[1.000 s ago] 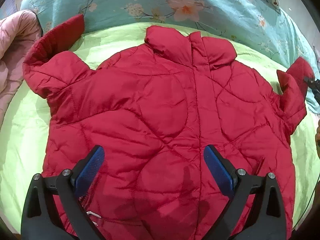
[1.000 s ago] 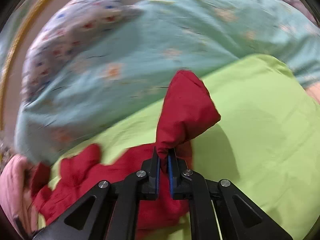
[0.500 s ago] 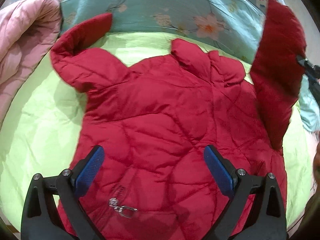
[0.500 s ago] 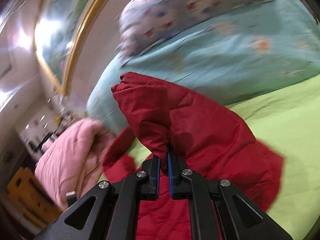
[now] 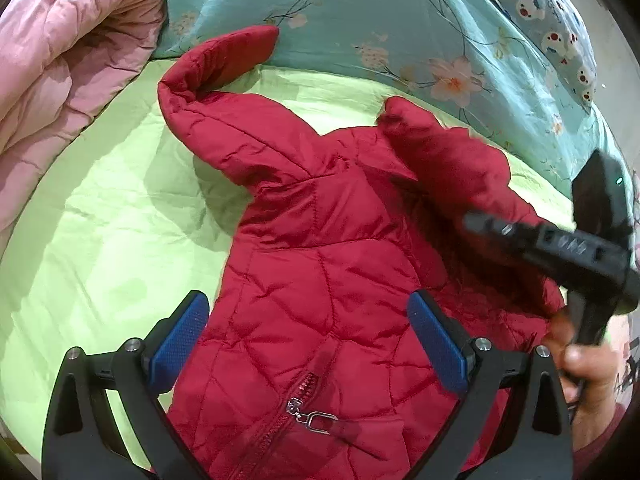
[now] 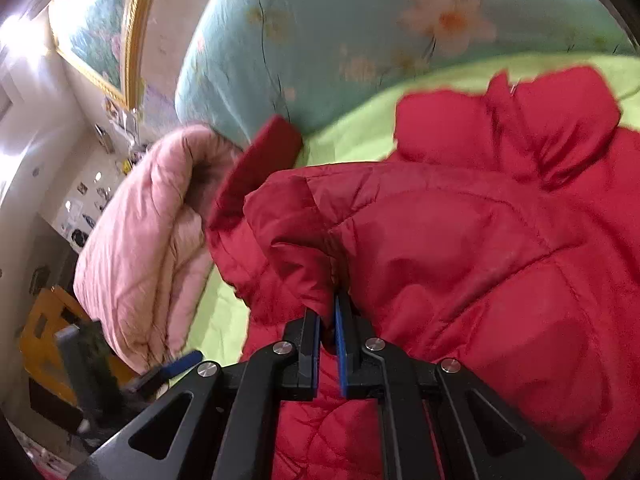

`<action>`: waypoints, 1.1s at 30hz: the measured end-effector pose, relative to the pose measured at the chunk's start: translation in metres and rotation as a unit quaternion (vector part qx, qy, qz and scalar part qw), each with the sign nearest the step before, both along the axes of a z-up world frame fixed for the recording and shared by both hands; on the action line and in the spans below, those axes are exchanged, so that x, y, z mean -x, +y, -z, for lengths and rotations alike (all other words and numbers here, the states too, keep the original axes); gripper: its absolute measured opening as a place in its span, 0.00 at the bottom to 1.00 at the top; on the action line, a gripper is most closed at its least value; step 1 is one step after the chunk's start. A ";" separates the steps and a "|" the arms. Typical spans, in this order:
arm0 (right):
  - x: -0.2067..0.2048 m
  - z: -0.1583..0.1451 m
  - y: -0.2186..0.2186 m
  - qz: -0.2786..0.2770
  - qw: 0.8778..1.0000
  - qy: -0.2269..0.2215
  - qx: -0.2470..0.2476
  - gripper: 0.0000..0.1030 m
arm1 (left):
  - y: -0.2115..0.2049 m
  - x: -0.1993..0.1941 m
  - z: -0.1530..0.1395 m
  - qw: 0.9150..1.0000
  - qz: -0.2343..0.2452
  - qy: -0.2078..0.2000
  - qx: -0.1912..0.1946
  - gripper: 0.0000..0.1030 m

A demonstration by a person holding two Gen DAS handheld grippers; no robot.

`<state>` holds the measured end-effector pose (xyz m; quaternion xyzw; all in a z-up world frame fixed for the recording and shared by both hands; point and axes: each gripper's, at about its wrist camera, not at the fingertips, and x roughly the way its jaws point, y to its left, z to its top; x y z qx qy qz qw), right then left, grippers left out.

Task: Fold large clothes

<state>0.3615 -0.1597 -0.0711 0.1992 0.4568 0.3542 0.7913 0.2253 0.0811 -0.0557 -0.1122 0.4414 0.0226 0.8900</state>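
Note:
A red quilted jacket (image 5: 320, 272) lies front up on a lime green sheet (image 5: 100, 220), zipper pull (image 5: 316, 420) near the bottom. Its left sleeve (image 5: 216, 60) bends up against the teal quilt. My left gripper (image 5: 308, 340) hovers open over the jacket's lower front, nothing between its blue pads (image 5: 180, 336). My right gripper (image 6: 328, 328) is shut on the jacket's right sleeve (image 6: 304, 240), which is drawn across the chest. In the left wrist view that sleeve (image 5: 452, 160) is blurred, with the right gripper's black body (image 5: 560, 248) and a hand (image 5: 580, 364) at the right edge.
A teal floral quilt (image 5: 380, 20) is heaped behind the jacket. A pink quilted garment (image 5: 68, 64) lies bunched at the left. In the right wrist view a framed picture (image 6: 104, 28) hangs on the wall and a yellow crate (image 6: 44, 332) stands beyond the bed's edge.
The right gripper has carried the right sleeve up off the bed's right side and leftward over the jacket's chest. The left gripper has shifted left, still open.

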 end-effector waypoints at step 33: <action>0.062 -0.039 -0.156 0.244 0.962 -0.063 0.107 0.58 | -0.040 -0.090 0.004 0.996 0.079 -0.021 0.029 0.18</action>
